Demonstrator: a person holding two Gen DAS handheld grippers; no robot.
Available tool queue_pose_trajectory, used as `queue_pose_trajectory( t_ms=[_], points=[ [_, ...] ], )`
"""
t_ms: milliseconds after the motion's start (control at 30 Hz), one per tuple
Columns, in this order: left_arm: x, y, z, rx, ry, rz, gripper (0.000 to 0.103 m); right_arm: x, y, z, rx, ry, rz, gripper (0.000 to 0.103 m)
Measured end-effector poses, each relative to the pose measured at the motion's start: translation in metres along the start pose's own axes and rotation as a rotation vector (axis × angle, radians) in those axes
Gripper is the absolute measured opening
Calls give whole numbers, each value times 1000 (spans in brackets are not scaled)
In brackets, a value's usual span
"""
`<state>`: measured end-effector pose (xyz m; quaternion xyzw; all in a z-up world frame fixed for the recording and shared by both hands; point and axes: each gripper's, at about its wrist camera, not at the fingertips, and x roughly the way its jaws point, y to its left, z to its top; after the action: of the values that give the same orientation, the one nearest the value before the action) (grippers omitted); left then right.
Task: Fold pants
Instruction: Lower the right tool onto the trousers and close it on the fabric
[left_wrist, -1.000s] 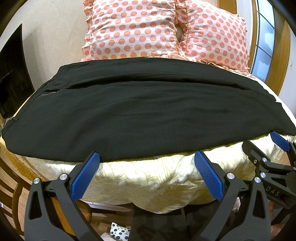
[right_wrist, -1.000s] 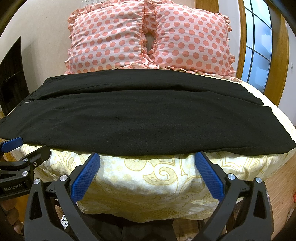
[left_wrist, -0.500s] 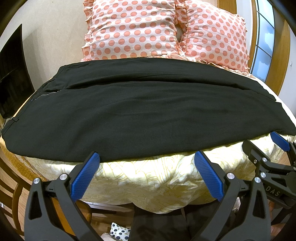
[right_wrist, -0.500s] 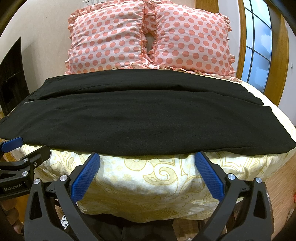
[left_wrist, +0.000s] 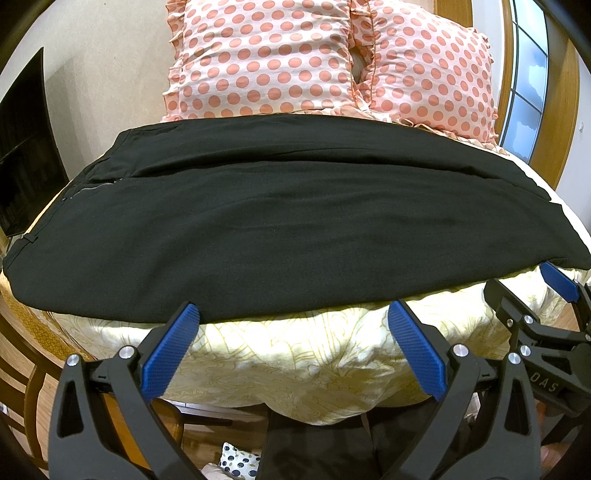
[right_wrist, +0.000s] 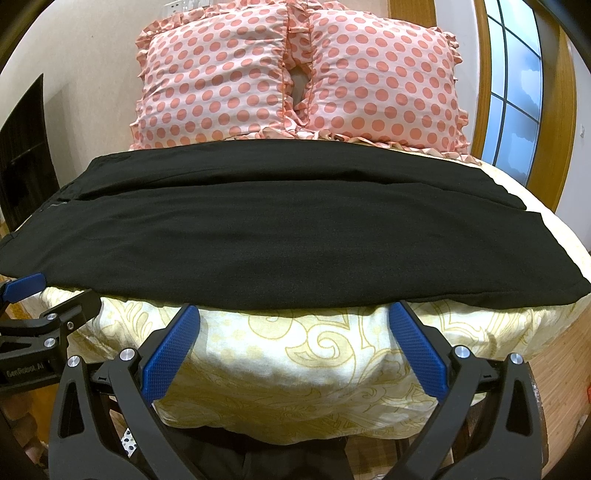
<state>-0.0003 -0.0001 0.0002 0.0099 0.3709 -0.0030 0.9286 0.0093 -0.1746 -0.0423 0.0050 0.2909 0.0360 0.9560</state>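
Black pants (left_wrist: 280, 225) lie spread flat across the bed, waistband and zip at the left, leg ends at the right; they also show in the right wrist view (right_wrist: 273, 236). My left gripper (left_wrist: 291, 314) is open and empty, its blue pads just short of the pants' near edge. My right gripper (right_wrist: 293, 312) is open and empty at the same near edge, further right. Each gripper shows at the side of the other's view: the right one (left_wrist: 554, 284), the left one (right_wrist: 26, 288).
The bed has a yellow patterned quilt (right_wrist: 295, 350) that hangs over the near edge. Two pink polka-dot pillows (right_wrist: 221, 77) (right_wrist: 384, 81) stand at the headboard. A dark screen (left_wrist: 22, 147) is at the left, a wood-framed window (right_wrist: 517, 81) at the right.
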Motion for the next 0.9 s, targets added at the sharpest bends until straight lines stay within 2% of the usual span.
queue_pose_trajectory(
  t_ms=[167,233,333,400,433,533,633,733,900],
  points=[
    [-2,-1,0,2,-18,7,101,-7,-7,4,-14,19,53,102],
    [-8,0,2,-1,-10,-1,101,-13,-15,6,12,12,110,102],
    [-20,7,5,-19,-34,-69,101,-28,-40,18,95,-22,202,102],
    [-34,17,12,-42,-69,-129,101,-36,-57,33,136,-57,216,102],
    [-38,19,18,-49,-84,-140,101,-38,-63,39,143,-69,205,102],
    [-38,27,42,-64,-113,-140,101,-37,-85,73,138,-103,99,102],
    [-23,34,66,-65,-114,-88,101,-8,-117,114,185,-57,7,102],
    [-3,43,88,-80,-95,-51,101,21,-147,143,250,-11,-55,102],
    [21,57,116,-102,-88,2,101,83,-198,194,304,61,-214,102]
  ],
)
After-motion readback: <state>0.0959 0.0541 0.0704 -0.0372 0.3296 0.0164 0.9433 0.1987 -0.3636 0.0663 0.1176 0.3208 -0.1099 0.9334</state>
